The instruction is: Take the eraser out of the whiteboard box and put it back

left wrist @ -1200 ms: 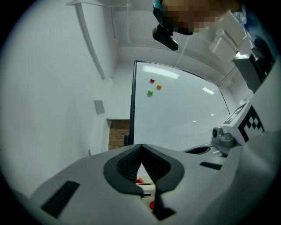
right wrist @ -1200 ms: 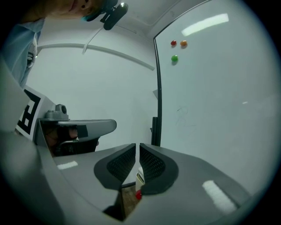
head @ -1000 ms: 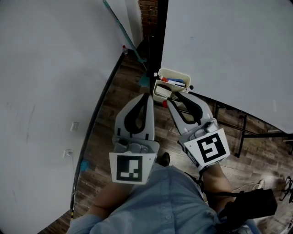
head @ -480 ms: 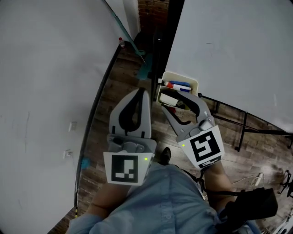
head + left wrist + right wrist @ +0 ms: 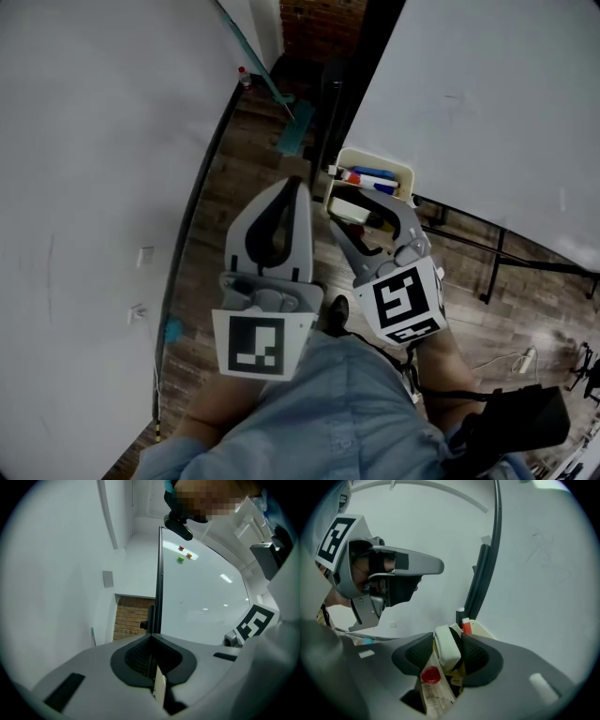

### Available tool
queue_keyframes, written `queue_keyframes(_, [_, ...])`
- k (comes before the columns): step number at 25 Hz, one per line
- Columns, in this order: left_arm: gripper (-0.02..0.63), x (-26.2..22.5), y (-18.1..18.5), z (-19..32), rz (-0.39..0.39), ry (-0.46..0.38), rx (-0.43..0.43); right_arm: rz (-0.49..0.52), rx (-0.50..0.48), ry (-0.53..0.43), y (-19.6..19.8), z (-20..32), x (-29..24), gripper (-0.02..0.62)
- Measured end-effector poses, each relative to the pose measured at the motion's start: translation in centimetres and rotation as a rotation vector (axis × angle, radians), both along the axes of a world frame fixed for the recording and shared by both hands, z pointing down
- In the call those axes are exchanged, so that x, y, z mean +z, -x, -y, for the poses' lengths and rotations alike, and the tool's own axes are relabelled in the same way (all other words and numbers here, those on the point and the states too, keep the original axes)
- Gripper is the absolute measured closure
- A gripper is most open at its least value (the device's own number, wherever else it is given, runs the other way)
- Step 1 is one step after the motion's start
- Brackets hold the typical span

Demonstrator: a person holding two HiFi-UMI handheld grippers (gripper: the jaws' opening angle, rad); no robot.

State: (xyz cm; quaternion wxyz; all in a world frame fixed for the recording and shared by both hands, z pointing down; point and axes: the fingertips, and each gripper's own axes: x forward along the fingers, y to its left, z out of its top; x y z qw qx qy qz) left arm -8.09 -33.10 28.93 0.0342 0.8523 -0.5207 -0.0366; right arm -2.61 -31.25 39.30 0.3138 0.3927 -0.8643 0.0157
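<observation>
A cream whiteboard box (image 5: 401, 172) hangs at the whiteboard's lower corner and holds red and blue markers (image 5: 367, 175). The white eraser (image 5: 348, 208) lies in the box's near end. My right gripper (image 5: 362, 208) tilts down over it and stands open, with the eraser (image 5: 449, 651) between its jaws; the pads are not squeezing it. A red marker cap (image 5: 431, 674) shows just below the eraser. My left gripper (image 5: 298, 185) hovers left of the box, shut with nothing in it; its tips meet (image 5: 151, 639).
The whiteboard (image 5: 487, 103) leans on a dark frame (image 5: 330, 103) over a wooden floor. A white wall (image 5: 94, 187) with sockets curves along the left. The person's blue sleeve (image 5: 319, 422) fills the bottom.
The right gripper has sunk and tipped down onto the box's near end, and its jaws have spread. The left gripper has drifted slightly back and down.
</observation>
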Motion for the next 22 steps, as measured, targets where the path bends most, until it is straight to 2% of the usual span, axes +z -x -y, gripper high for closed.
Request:
queue_keyframes(3, [0.601,0.1,0.2,0.2,-0.001,0.001,-0.003,-0.03,0.006,-0.009,0.1,0.2,0.4,0.43])
queue_keyframes(11, [0.601,-0.7,0.0,-1.0,0.007,-0.02,-0.009,0.03,0.033,-0.011,-0.8,0.0,-0.6,0.453])
queue_keyframes(22, [0.601,-3.1,-1.4,-5.6,0.039,-0.084,-0.03,0.195,0.022,-0.17,-2.3,-3.3,-7.8,0.457])
